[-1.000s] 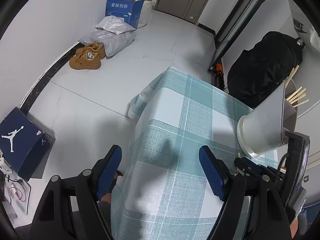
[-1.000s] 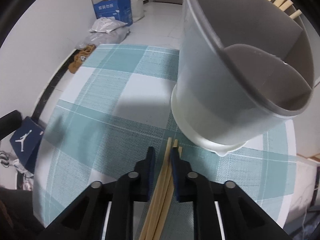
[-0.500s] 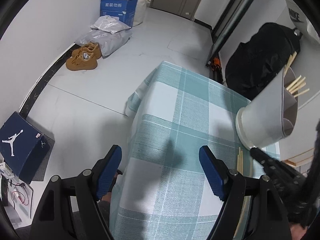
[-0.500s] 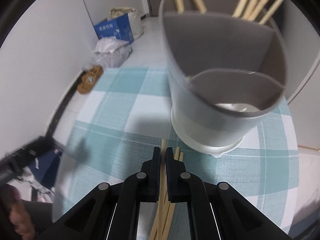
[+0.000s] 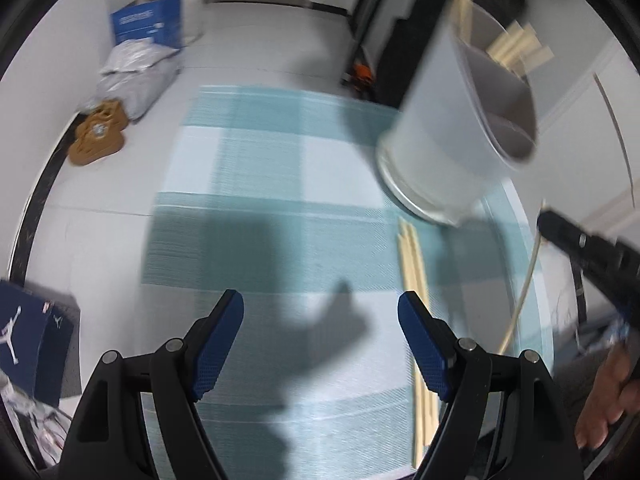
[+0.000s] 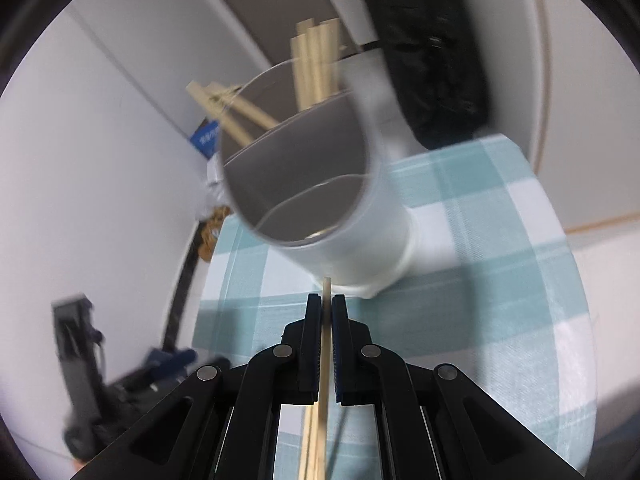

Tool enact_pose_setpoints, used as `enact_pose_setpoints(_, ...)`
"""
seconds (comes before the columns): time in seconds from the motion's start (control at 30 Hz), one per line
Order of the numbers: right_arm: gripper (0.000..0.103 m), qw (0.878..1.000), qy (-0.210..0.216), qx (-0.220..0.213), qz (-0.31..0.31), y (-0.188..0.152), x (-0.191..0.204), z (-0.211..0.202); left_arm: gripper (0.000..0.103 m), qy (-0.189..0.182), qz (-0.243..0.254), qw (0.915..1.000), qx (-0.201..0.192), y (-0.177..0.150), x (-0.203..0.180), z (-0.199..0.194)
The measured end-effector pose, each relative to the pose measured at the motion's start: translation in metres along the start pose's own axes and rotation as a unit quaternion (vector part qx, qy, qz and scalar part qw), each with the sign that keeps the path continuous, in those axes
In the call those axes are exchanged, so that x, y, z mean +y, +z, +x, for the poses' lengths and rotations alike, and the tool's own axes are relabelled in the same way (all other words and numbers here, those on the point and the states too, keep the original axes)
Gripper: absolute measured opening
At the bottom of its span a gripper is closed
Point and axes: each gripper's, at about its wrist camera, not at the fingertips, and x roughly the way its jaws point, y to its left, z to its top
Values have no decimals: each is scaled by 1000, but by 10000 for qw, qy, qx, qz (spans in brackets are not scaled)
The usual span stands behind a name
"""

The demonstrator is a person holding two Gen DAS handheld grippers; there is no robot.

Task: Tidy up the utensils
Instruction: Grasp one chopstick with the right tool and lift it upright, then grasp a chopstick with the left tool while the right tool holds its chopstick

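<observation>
My right gripper (image 6: 326, 300) is shut on one wooden chopstick (image 6: 325, 360), whose tip pokes out just in front of the grey divided holder (image 6: 360, 240). The holder stands on the teal checked tablecloth (image 6: 500, 280), and several chopsticks (image 6: 316, 68) stand in its far compartments. In the left wrist view the right gripper (image 5: 546, 220) hangs at the right with the chopstick (image 5: 520, 300) dangling below it. My left gripper (image 5: 320, 304) is open over the cloth with nothing between its fingers. Loose chopsticks (image 5: 412, 264) lie beside its right finger, below the holder (image 5: 452, 132).
A person's hand (image 5: 604, 400) shows at the lower right. On the floor to the left are a dark blue shoe box (image 5: 24, 332), brown shoes (image 5: 96, 140), a grey bag and a blue carton (image 5: 148, 24). A black bag (image 6: 436, 52) stands behind the table.
The right gripper closed on one chopstick, lifted it off the cloth and rolled, so the holder's mouth now faces it. The left gripper swung over the table towards the holder, still open.
</observation>
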Motion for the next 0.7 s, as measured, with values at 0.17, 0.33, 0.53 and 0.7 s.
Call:
enact_pose_setpoints(0.17, 4, 9979, 272, -117, 571, 7, -29, -4, 76, 124, 339, 9990, 246, -4, -18, 12)
enact_pose_setpoints(0.33, 4, 9954, 483, -247, 794, 9, -48, -14, 76, 306, 483, 9978, 348, -5, -27, 19)
enact_pose_setpoints(0.53, 4, 9932, 629, -405, 889, 10, -60, -20, 76, 587, 613, 9950, 526, -7, -29, 30)
enact_pose_setpoints(0.7, 4, 9925, 674, -567, 847, 12, -65, -29, 76, 722, 524, 9945, 552, -4, -28, 35)
